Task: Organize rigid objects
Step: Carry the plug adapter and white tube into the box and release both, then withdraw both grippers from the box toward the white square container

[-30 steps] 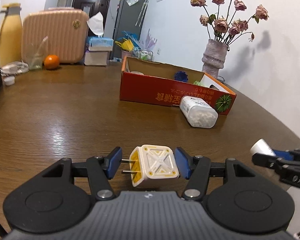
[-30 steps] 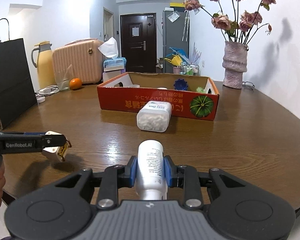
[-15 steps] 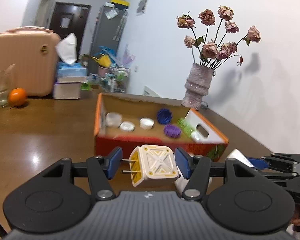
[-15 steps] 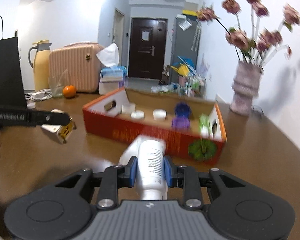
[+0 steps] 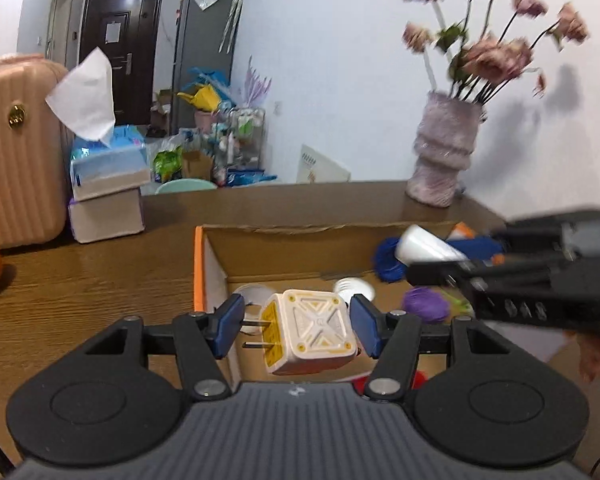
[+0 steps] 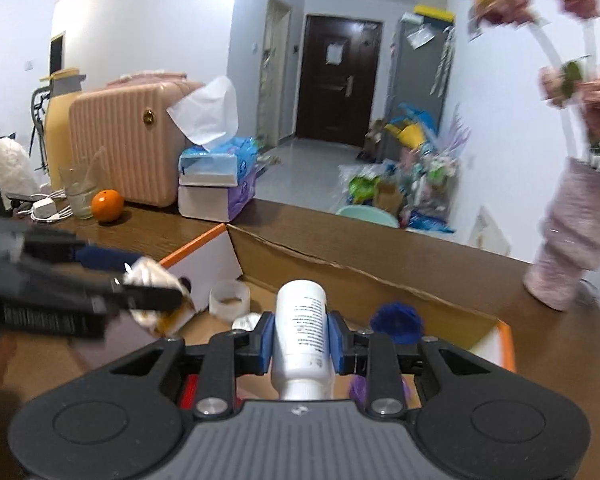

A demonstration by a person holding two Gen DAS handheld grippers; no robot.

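1. Over the cardboard box (image 5: 300, 246), your left gripper (image 5: 296, 326) pinches the plug adapter (image 5: 312, 330) by its prongs and its far side, above the box's left end.
2. Your right gripper (image 6: 296, 338) is clamped on the white bottle (image 6: 302, 332), which hangs above the box beside the blue piece (image 6: 396, 320).
3. You look to be at the drop-off step: lower each item, then spread the fingers.
4. Small print runs along the bottle but is too small to read.
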